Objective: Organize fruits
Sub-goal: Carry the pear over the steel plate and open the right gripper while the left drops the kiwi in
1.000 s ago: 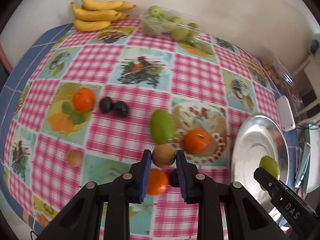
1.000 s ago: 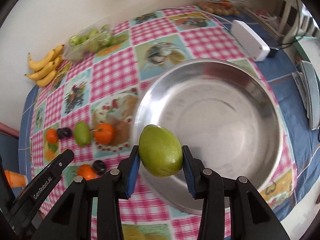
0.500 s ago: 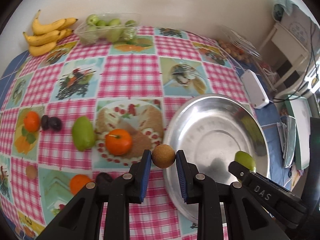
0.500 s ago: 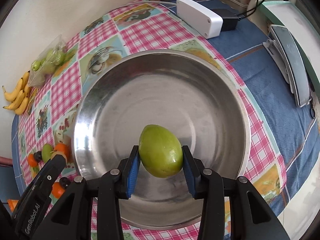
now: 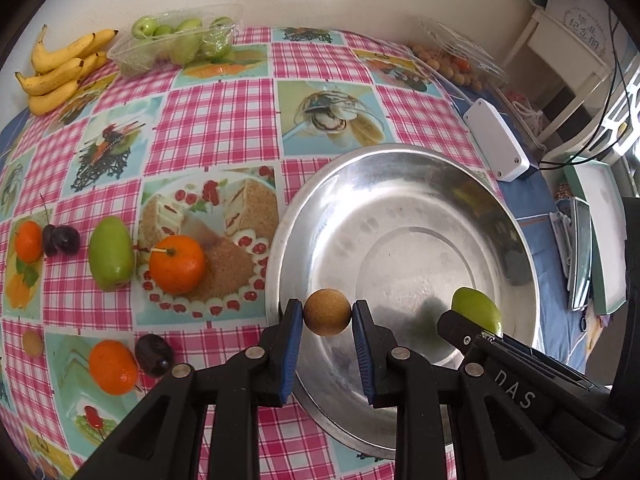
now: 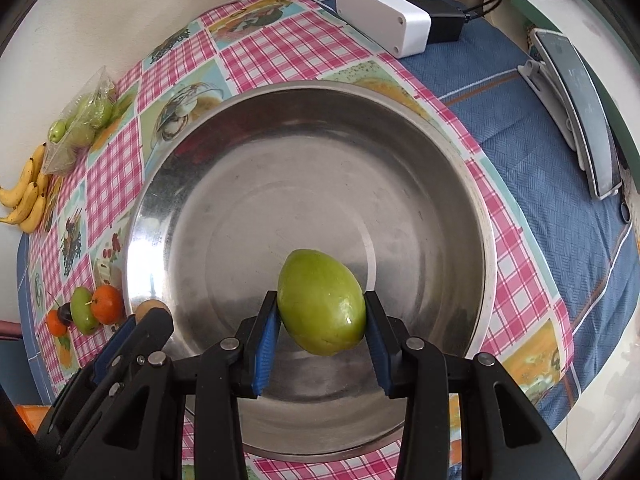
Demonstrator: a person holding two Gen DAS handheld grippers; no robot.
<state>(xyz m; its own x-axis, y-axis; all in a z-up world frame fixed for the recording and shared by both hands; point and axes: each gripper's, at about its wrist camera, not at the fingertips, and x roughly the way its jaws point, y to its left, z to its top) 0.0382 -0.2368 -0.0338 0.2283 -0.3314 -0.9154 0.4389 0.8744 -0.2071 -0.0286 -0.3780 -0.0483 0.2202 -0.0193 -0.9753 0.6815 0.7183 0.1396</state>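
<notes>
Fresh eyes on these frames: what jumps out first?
The big round steel bowl, still bare inside, fills the middle. Over it, the right gripper clamps a green oval fruit, and the left gripper clamps a small round brown fruit above its near rim.

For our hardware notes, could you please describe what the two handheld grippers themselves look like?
Both look alike: matte black plastic linkage arms with silver rivets, ending in two fingers faced with ribbed blue pads. The left gripper and right gripper match. The right gripper's side bears white "DAS" lettering in the left view. No cables or sleeves are visible.
</notes>
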